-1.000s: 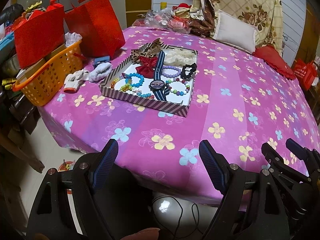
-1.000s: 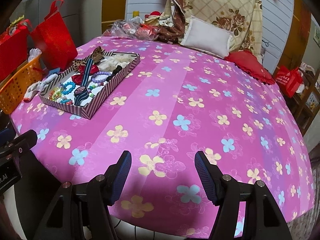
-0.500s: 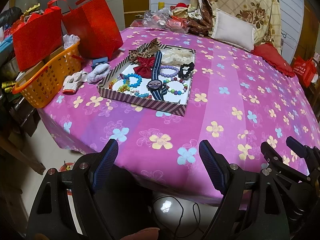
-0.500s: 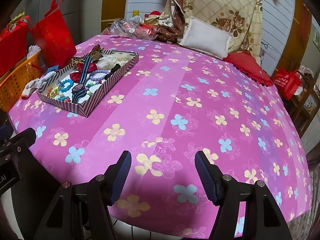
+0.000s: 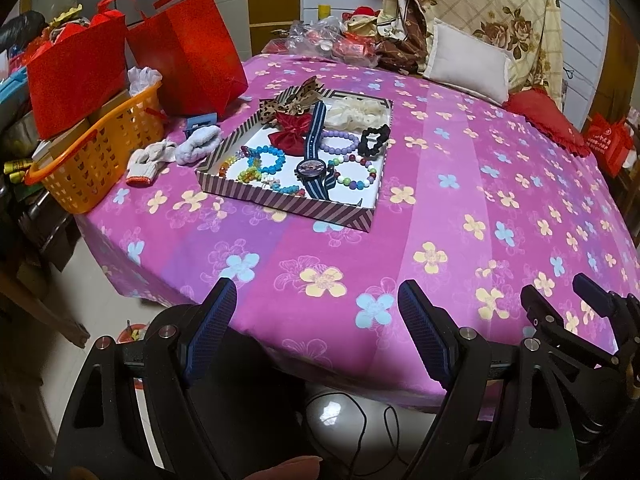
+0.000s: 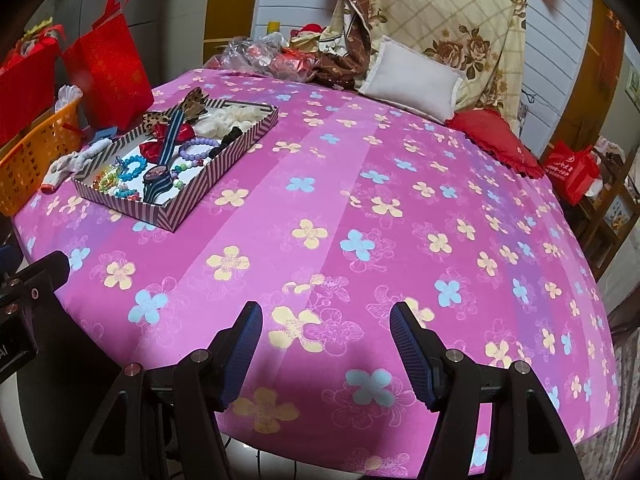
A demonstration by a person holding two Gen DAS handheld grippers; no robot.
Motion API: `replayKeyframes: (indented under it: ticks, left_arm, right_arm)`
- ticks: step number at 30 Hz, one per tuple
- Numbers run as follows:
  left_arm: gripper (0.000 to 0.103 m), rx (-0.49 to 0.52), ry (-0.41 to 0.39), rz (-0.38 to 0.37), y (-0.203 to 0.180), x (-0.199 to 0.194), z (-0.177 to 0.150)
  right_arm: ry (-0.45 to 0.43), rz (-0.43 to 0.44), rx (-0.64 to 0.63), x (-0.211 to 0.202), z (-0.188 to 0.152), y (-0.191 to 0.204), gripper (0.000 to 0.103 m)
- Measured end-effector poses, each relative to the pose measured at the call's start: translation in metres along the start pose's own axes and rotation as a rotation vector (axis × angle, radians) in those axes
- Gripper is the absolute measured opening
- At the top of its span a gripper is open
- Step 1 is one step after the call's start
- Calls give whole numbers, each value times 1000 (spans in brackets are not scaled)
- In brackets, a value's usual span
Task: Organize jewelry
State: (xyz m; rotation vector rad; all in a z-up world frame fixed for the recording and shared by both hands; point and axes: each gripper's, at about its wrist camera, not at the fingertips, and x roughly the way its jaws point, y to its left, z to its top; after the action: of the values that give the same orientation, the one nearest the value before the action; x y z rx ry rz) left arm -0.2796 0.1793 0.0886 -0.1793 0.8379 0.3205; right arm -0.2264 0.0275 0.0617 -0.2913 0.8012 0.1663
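A striped shallow box (image 5: 288,205) (image 6: 224,156) lies on the pink flowered cloth, far ahead of both grippers. It holds a blue striped watch (image 5: 314,148) (image 6: 162,162), bead bracelets such as a blue one (image 5: 269,159) and a purple one (image 5: 340,141) (image 6: 198,150), a red pouch (image 5: 291,132), a black scrunchie (image 5: 374,140), a white scrunchie (image 5: 352,112) and a leopard bow (image 5: 286,100). My left gripper (image 5: 316,316) hangs open over the near edge of the cloth, nothing between its fingers. My right gripper (image 6: 326,332) is open too, empty, over the cloth to the right of the box.
An orange basket (image 5: 96,156) and two red bags (image 5: 192,44) stand left of the box, with white gloves (image 5: 154,158) beside them. Pillows (image 6: 416,80) and a red cushion (image 6: 496,142) lie at the far side. The right gripper shows at the lower right of the left wrist view (image 5: 580,320).
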Motion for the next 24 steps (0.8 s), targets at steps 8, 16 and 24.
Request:
replayKeyframes:
  ticks: [8, 16, 24]
  left_arm:
    - [83, 2, 10, 9, 2, 3, -2]
    - [83, 15, 21, 17, 1, 7, -4]
    - [83, 14, 23, 17, 2, 8, -5]
  right_arm:
    - [4, 1, -3, 1, -1, -1, 64]
    - [9, -2, 5, 3, -2, -2, 64]
    - [7, -3, -2, 4, -3, -1, 64]
